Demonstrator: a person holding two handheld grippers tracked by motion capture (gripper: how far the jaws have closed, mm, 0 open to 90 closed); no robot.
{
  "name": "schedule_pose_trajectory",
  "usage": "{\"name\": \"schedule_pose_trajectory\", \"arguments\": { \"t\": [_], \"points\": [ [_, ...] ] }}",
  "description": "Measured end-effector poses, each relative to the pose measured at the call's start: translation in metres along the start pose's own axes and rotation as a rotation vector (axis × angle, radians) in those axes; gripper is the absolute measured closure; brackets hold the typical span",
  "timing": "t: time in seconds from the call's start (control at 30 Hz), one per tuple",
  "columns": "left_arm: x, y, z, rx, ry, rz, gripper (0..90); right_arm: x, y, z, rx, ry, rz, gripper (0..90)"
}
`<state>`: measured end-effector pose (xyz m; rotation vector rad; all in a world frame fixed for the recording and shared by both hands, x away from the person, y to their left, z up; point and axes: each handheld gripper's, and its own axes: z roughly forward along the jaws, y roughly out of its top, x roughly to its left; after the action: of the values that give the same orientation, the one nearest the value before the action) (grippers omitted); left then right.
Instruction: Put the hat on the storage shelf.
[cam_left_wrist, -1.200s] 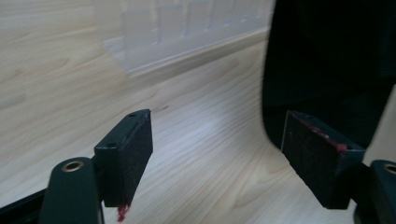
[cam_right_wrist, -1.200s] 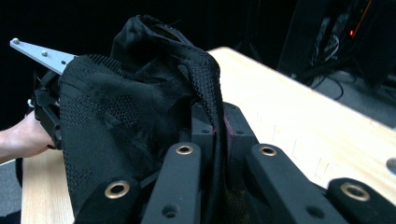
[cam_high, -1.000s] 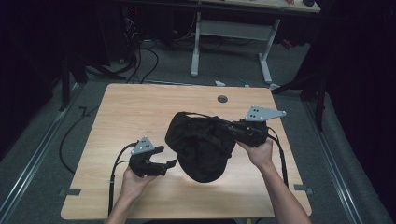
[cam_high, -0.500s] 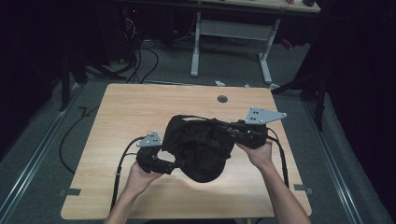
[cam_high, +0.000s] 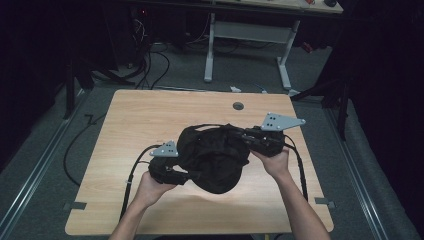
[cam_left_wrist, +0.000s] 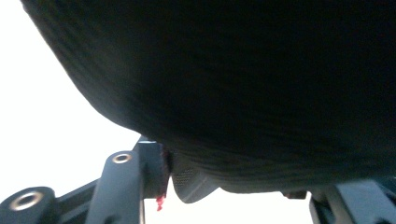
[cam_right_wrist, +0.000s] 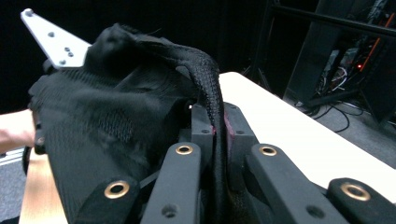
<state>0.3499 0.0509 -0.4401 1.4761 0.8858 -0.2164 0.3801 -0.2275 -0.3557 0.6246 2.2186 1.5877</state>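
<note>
1. The black mesh bag (cam_high: 212, 159) is held above the middle of the wooden table (cam_high: 150, 115), between both grippers; bare tabletop lies open on every side, widest toward the far edge.
2. The bag is soft woven fabric, rounded and slumped, with a webbing strap (cam_right_wrist: 210, 88) along its rim.
3. The right gripper (cam_right_wrist: 215, 128) is clamped tight on that strap.
4. The left gripper (cam_high: 175, 175) has just been closing, the bag's left edge between its jaws; I cannot tell whether the pads press yet.
5. A round grommet hole (cam_high: 238, 106) sits near the far edge, well apart; a white desk frame (cam_high: 247, 45) stands beyond the table.
</note>
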Motion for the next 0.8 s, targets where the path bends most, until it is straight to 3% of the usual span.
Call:
{"name": "schedule_pose_trajectory", "arguments": {
  "t": [0.13,0.6,0.8],
  "points": [
    [-0.005,-0.002,0.000,0.018,-0.027,-0.012,54.2,-0.002,0.002,0.003,0.010,-0.019,0.009,85.5],
    [-0.026,-0.009,-0.007,0.024,-0.057,0.030,67.0,-0.006,0.000,0.013,0.052,-0.051,0.018,83.1],
    [-0.029,-0.012,-0.012,0.037,-0.052,0.045,68.8,-0.006,-0.001,0.013,0.058,-0.057,0.042,73.1]
  ]
}}
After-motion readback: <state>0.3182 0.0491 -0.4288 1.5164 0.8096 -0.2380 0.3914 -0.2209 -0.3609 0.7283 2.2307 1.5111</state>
